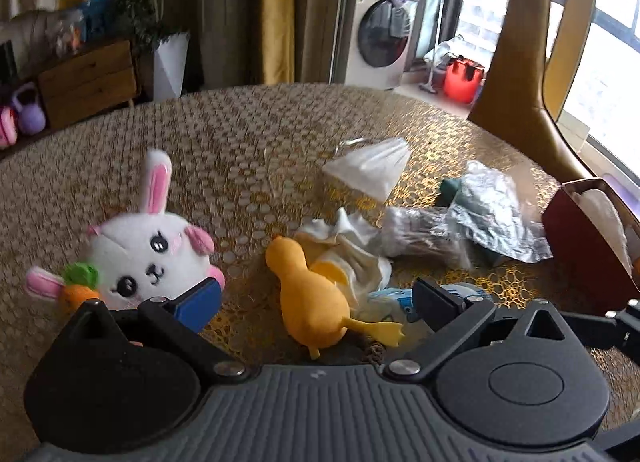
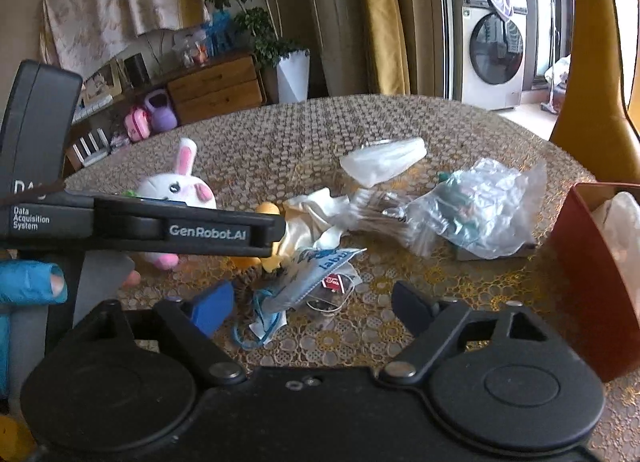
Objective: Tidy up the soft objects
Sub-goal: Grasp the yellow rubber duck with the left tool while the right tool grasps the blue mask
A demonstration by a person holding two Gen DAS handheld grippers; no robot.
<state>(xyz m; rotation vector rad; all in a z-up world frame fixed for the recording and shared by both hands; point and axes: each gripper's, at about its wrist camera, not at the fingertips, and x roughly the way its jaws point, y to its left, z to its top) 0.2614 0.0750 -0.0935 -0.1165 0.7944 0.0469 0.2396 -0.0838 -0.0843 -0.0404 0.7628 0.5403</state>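
Note:
A yellow duck toy point(image 1: 310, 294) lies on the round table point(image 1: 248, 134), between the spread fingers of my open left gripper point(image 1: 316, 300). A white plush bunny point(image 1: 148, 250) with a carrot lies left of it, touching the blue left finger pad point(image 1: 200, 302). A crumpled cream cloth point(image 1: 348, 250) lies behind the duck. My right gripper point(image 2: 316, 306) is open and empty over a blue-white packet point(image 2: 316, 274) and a blue cord point(image 2: 256, 318). The left gripper's body point(image 2: 180, 228) crosses the right wrist view and hides most of the duck point(image 2: 266, 208). The bunny point(image 2: 176, 190) shows behind it.
A white plastic bag point(image 1: 372, 170), a clear bag with dark green contents point(image 1: 492, 206) and a wrapped brown bundle point(image 1: 424, 230) lie further back. A red-brown box point(image 1: 580, 238) with white stuffing stands at the right edge. A yellow chair back point(image 1: 520, 54) rises behind the table.

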